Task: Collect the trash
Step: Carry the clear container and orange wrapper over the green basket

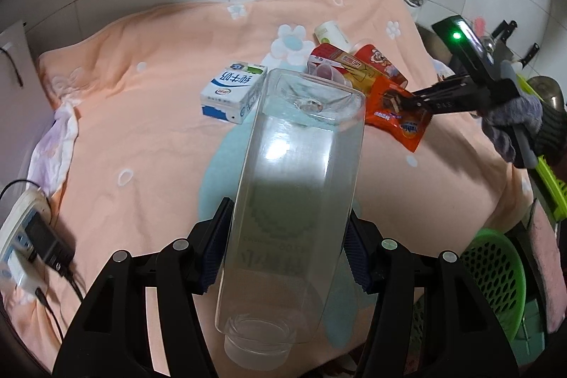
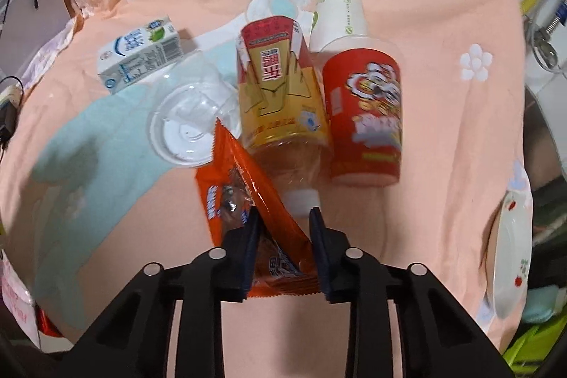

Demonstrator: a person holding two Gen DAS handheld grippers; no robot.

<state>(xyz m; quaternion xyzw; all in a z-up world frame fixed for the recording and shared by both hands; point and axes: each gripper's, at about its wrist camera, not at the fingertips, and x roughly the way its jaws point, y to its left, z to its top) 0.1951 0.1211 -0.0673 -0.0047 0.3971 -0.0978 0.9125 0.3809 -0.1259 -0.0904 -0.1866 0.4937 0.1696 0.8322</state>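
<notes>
- Left wrist view: the left gripper [image 1: 285, 250] pinches a clear, empty plastic bottle [image 1: 297, 172] across its flat sides, both pads pressed to the body. The bottle's long axis runs straight out along the fingers, base far, neck and mouth near the lens, and it hangs above the peach blanket [image 1: 141, 137].
- Same view, right side: the right gripper [image 1: 407, 103], held in a gloved hand [image 1: 514, 126], reaches in over an orange snack wrapper [image 1: 400, 119] at the edge of the litter pile. A blue-and-white milk carton [image 1: 232, 91] lies apart, to the left. A green perforated basket [image 1: 496, 275] sits low at the right, beside the blanket, probably the drop-off point and nearest the bottle hand.
- Right wrist view: the right gripper [image 2: 285, 248] has its jaws drawn narrow around the orange snack wrapper [image 2: 248, 197], which lies between the pads with its long axis slanting up-left from the fingers. The left pad touches the foil; whether the right one does cannot be told.
- Just beyond lie a yellow-labelled tea bottle [image 2: 283, 87], neck toward the fingers, a red printed cup [image 2: 365, 119], a white paper cup [image 2: 336, 16] and a clear lid [image 2: 184, 133].
- Judgement: the wrapper is the right hand's next pickup.
</notes>
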